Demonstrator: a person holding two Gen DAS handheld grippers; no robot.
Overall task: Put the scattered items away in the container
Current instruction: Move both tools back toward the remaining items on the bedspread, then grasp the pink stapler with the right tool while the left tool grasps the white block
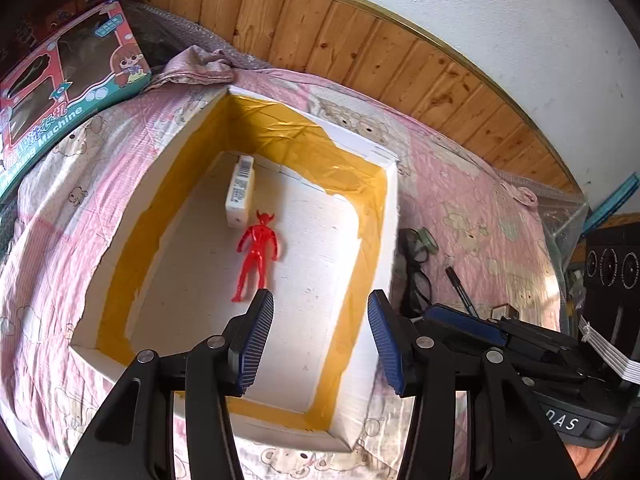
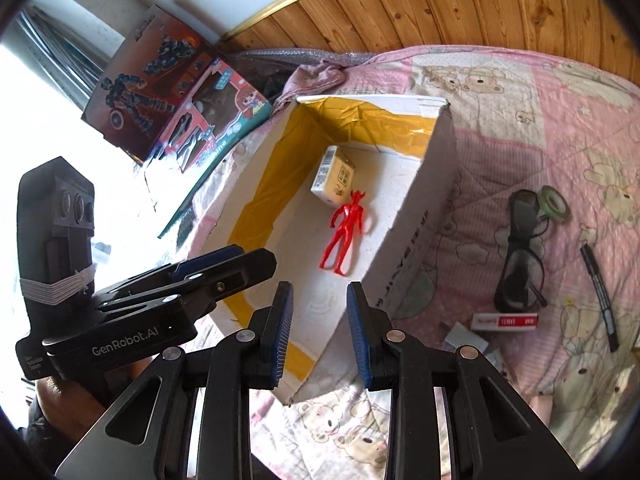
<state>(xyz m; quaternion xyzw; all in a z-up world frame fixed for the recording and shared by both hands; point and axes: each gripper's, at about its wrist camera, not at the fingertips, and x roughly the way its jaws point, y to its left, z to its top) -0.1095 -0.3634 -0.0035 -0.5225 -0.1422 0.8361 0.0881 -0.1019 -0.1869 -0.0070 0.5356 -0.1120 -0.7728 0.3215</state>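
Right-wrist view: my right gripper (image 2: 320,312), spread and empty, is the nearer one to the glasses (image 2: 520,248) lying lengthwise at right-centre frame.

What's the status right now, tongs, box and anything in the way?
Left tongs and right tongs open, empty. Red figure and small carton in the white box. Glasses, marker on the quilt, unobstructed.

Bright daylight, blown-out glare at right view's left; fisheye-bent edges, dark corners.
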